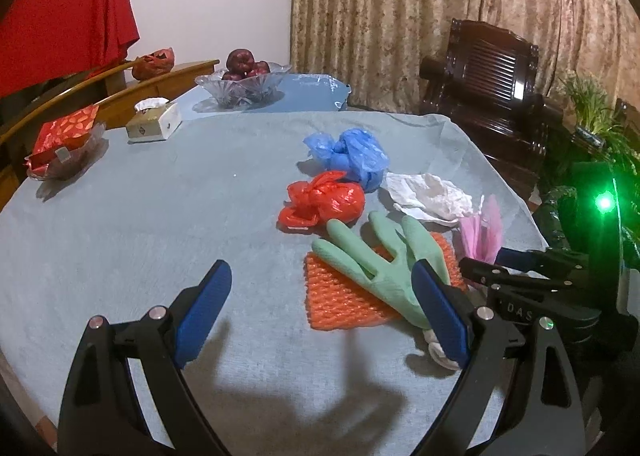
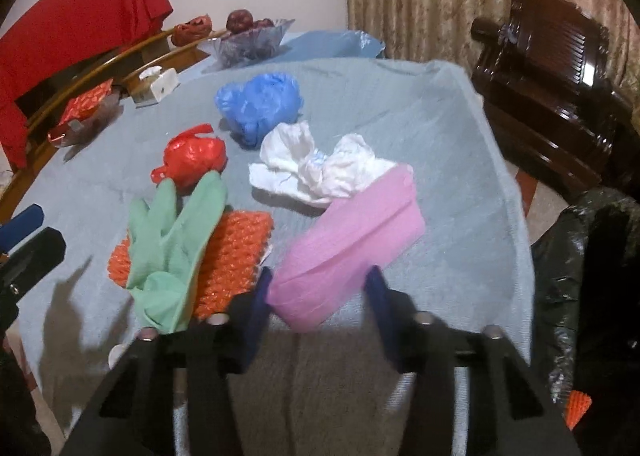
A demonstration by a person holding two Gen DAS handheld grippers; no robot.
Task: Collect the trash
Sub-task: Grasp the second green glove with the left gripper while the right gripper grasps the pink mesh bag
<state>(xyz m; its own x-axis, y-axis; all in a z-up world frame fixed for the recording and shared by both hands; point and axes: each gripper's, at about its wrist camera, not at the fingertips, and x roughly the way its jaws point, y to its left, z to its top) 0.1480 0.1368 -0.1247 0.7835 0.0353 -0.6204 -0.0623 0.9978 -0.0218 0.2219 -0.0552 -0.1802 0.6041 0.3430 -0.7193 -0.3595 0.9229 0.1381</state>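
On the blue-grey tablecloth (image 1: 160,216) lie a knotted blue bag (image 1: 352,156), a knotted red bag (image 1: 324,202), crumpled white tissue (image 1: 432,198), and a green rubber glove (image 1: 372,256) over an orange foam net (image 1: 340,300). My left gripper (image 1: 320,270) is open above the cloth, its right finger over the glove's cuff, nothing between the pads. My right gripper (image 2: 319,276) is shut on a folded pink paper (image 2: 348,240), which sticks up from its tips beside the tissue (image 2: 316,168).
A black trash bag (image 2: 580,276) hangs off the table's right edge. At the back left stand a tissue box (image 1: 154,122), a glass fruit bowl (image 1: 244,86) and a dish with a red packet (image 1: 64,148). A dark wooden chair (image 1: 492,96) is behind.
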